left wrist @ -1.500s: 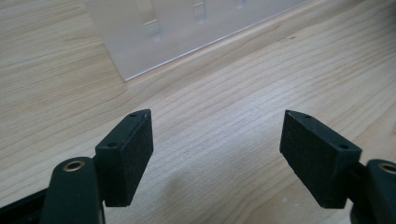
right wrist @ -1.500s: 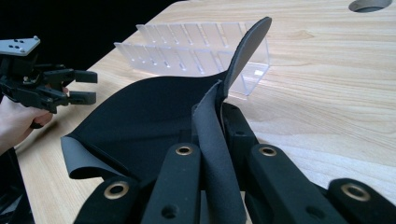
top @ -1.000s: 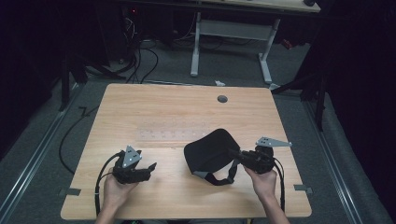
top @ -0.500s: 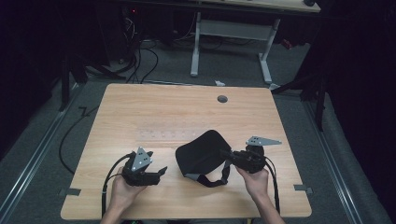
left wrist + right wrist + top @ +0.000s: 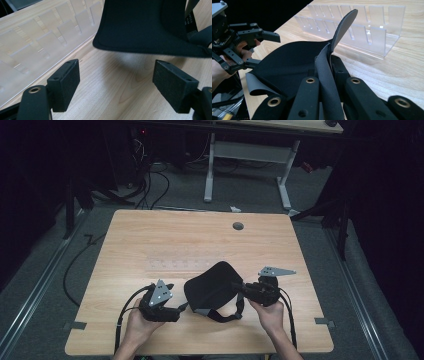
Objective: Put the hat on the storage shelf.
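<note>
Black fabric pouch (image 5: 212,287) with strap sits at the near middle of the table (image 5: 190,240), one edge lifted off the wood. Clear slotted rack (image 5: 187,265) lies just beyond it (hard to make out from above). Right gripper (image 5: 248,290) is clamped together on the pouch's thin edge, fabric pinched upright between its pads. Left gripper (image 5: 181,309) is just beside the pouch, jaws spread apart, nothing between them, pads (image 5: 63,83) off the fabric.
</note>
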`<state>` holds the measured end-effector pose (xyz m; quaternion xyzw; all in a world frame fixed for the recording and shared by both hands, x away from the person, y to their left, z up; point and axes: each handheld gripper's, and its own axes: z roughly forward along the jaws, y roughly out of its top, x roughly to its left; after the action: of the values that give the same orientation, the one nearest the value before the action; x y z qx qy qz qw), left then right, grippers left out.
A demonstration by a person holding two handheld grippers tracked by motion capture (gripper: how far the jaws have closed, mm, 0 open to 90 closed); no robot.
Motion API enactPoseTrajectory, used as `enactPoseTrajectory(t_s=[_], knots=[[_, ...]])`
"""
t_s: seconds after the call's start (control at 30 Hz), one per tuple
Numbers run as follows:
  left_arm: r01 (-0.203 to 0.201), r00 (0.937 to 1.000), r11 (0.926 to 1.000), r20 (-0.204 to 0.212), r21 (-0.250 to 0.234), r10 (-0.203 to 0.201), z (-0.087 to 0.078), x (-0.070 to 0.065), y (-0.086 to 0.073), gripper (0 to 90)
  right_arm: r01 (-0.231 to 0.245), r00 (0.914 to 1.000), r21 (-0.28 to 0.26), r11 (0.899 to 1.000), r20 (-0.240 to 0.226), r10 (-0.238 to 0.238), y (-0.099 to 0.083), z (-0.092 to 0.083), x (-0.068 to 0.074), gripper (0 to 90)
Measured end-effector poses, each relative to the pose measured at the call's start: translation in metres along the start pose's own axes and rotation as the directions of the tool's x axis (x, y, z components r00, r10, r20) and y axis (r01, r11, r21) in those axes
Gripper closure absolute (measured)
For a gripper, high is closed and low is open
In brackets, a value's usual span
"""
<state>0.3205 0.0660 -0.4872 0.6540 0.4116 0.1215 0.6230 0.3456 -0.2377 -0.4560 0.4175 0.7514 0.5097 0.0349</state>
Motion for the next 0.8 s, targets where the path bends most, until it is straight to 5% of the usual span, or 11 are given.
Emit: enactPoseTrajectory(t_s=[0.8], knots=[[-0.031, 0.9995, 0.9989, 0.01, 0.035, 0.03, 0.003, -0.006, -0.006, 23.2, 0.004, 0.9993, 0.052, 0.999, -0.037, -0.003, 0.0, 0.016, 0.012, 85.2]])
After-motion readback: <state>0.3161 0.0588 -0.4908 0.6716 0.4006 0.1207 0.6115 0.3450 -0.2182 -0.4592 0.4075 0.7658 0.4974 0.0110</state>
